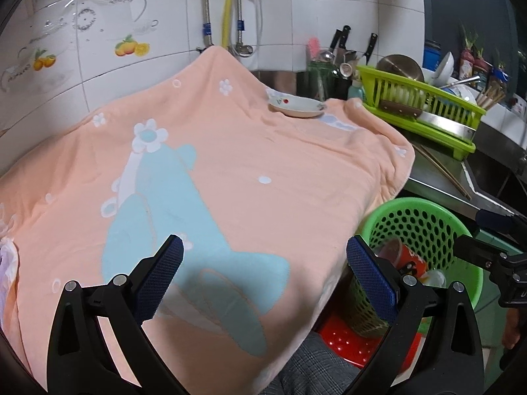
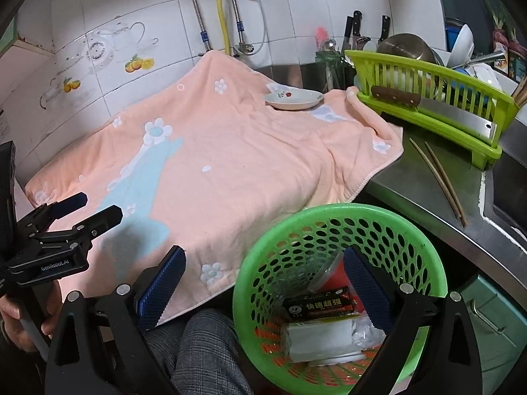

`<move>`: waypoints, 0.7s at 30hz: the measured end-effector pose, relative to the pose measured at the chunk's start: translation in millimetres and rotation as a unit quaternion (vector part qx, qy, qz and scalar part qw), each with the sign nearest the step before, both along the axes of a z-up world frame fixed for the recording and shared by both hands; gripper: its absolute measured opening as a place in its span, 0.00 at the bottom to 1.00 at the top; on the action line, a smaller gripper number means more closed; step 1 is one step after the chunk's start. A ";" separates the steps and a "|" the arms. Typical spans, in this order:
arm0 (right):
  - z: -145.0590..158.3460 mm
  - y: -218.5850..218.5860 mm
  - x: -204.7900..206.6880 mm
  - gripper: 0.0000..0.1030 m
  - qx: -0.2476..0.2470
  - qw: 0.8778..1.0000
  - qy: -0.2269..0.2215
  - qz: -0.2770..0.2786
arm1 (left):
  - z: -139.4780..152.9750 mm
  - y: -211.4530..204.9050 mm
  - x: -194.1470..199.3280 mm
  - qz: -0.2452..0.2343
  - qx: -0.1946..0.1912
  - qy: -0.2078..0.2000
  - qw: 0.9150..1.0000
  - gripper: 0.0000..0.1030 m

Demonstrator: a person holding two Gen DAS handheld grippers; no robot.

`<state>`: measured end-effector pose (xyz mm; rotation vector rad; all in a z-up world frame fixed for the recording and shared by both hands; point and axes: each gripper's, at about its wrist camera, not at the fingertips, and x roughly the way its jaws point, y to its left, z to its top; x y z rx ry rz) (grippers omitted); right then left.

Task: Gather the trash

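With both sets of jaws spread wide & empty, the left gripper (image 1: 263, 270) hangs over the peach towel (image 1: 250, 164) on the worktop, while the right gripper (image 2: 263, 279) hangs above the green basket (image 2: 263, 263) just off the worktop edge. Trash already sits inside: a black box (image 2: 319, 304), a white packet (image 2: 326, 339), crumpled clear plastic (image 2: 365, 329) and a red cup (image 1: 406, 258). All looks light, crushable, prob. slippery; best pinched at a firm edge or the cup rim. No loose trash visible on the towel, only a small dish (image 1: 296, 105).
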<state>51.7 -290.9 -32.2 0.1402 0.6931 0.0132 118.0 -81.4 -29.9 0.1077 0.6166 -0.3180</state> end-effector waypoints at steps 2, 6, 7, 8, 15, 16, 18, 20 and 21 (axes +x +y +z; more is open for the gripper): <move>1.9 2.0 -1.2 0.90 -0.001 1.000 -0.003 0.001 | 2.4 3.1 -1.6 0.003 -0.003 -0.004 1.000 0.95; 4.9 3.7 -3.2 0.90 -0.003 1.000 -0.008 -0.001 | 6.9 9.8 -4.3 0.006 -0.017 -0.005 1.000 0.95; 5.8 4.0 -3.7 0.91 -0.004 1.000 -0.010 -0.002 | 7.5 10.7 -4.7 0.008 -0.018 -0.006 1.000 0.95; 6.8 4.6 -4.0 0.91 -0.004 1.000 -0.011 -0.002 | 8.5 12.2 -5.3 0.011 -0.019 -0.008 1.000 0.95; 11.6 6.7 -7.7 0.91 -0.014 1.000 -0.021 -0.007 | 13.1 16.6 -10.3 0.019 -0.019 -0.017 0.999 0.95; 12.0 6.7 -7.9 0.91 -0.013 1.000 -0.022 -0.007 | 13.8 16.5 -11.9 0.018 -0.017 -0.020 0.999 0.95; 12.7 7.5 -8.9 0.91 -0.013 1.000 -0.024 -0.007 | 15.2 16.2 -14.4 0.020 -0.013 -0.026 0.999 0.95; 13.4 8.1 -10.2 0.91 -0.014 1.000 -0.026 -0.007 | 16.4 16.0 -17.2 0.021 -0.011 -0.031 0.999 0.95; 13.5 8.7 -10.0 0.91 -0.015 1.000 -0.026 -0.008 | 17.0 15.9 -18.5 0.021 -0.010 -0.033 0.999 0.95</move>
